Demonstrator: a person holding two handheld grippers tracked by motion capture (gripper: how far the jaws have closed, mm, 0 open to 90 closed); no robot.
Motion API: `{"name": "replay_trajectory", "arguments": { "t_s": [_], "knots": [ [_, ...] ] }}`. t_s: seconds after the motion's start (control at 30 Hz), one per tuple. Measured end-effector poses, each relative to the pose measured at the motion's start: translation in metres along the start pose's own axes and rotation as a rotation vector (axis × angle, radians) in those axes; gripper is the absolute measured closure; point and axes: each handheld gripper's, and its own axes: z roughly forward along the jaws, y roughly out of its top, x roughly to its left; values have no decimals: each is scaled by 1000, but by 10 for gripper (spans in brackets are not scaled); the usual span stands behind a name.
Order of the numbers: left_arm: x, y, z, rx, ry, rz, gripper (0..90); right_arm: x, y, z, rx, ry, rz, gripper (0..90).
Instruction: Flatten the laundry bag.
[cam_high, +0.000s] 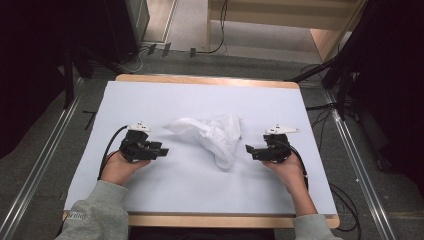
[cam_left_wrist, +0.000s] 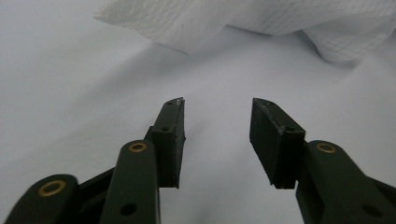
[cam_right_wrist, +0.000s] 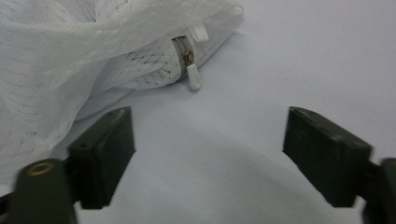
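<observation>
White-covered surface (cam_high: 165, 190) on grey carpet carries a crumpled mesh bag (cam_high: 212, 134); left tool (cam_high: 161, 151) and right tool (cam_high: 248, 150) both gape wide, empty.

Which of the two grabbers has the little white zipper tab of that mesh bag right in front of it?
The right gripper: the mesh bag's white zipper pull lies just ahead of its open jaws. The left gripper faces plain mesh.
</observation>
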Motion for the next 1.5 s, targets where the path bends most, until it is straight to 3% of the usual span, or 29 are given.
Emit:
{"name": "replay_trajectory", "arguments": {
  "t_s": [0.07,0.13,0.2,0.33,0.53,0.7,0.97,1.07,1.27,1.5],
  "knots": [
    [3,1,-1,-16,-6,-18,483,2,1,-1,-7,8,5,299],
    [7,1,-1,-19,-13,-45,464,3,2,-4,-7,35,9,419],
    [10,1,1,-4,-14,-54,453,5,4,-6,-8,56,17,430],
    [10,2,2,-2,-14,-42,435,6,6,-7,8,51,17,469],
    [9,1,2,0,-22,-44,412,4,5,-4,35,65,41,470],
    [6,1,1,-9,-36,-36,404,0,3,-1,51,73,47,414],
    [7,0,3,-2,-35,-38,391,-3,2,0,41,58,57,351],
    [7,0,4,0,-33,-37,389,-3,2,1,48,74,50,361],
    [7,0,3,-2,-32,-37,387,-1,4,-2,23,60,30,368],
    [7,0,4,-1,-32,-36,386,-3,5,-2,40,73,64,394]
  ]
}}
